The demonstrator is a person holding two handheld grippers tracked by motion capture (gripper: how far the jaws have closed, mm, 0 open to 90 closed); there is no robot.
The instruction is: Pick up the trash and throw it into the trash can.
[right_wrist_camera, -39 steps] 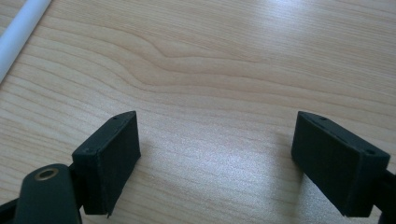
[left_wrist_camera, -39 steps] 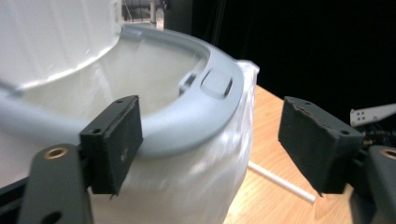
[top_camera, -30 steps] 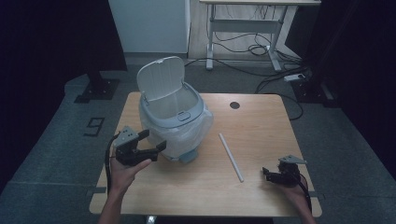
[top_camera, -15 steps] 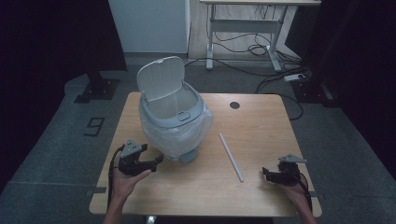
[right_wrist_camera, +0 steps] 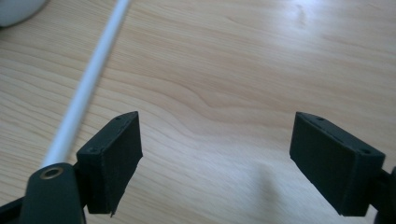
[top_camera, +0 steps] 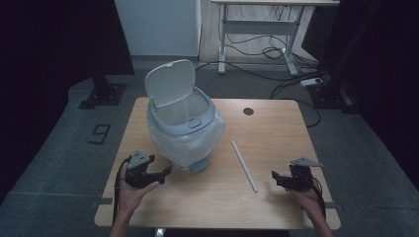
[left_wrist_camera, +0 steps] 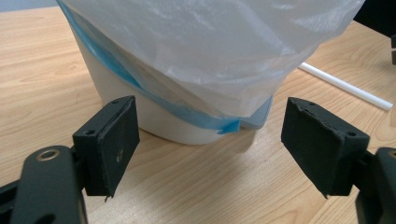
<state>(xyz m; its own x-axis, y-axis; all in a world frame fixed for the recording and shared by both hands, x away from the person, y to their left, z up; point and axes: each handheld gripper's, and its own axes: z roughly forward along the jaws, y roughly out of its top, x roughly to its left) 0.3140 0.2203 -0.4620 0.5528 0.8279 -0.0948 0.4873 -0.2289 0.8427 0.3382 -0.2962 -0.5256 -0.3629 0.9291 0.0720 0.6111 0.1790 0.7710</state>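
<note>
A pale grey bin [top_camera: 184, 118] with its lid flipped up stands on the wooden table [top_camera: 276, 133], lined with a clear plastic bag [left_wrist_camera: 201, 51] that hangs over its sides. A white rod [top_camera: 244, 166] lies to its right. My left gripper [top_camera: 167, 171] rests low at the front left, open, pointing at the bin's base [left_wrist_camera: 154, 121] a short way off. My right gripper [top_camera: 273, 175] sits at the front right, open and empty, its jaws just right of the rod [right_wrist_camera: 88, 88].
A round cable hole [top_camera: 248, 111] marks the table's far right part. The table's front edge [top_camera: 217, 224] runs just behind both hands. Beyond the table stand a white cabinet [top_camera: 158, 24] and a desk frame [top_camera: 257, 34] with cables on the floor.
My left gripper has drawn back from the bin's side and dropped toward the table's front left. The right gripper has stayed put.
</note>
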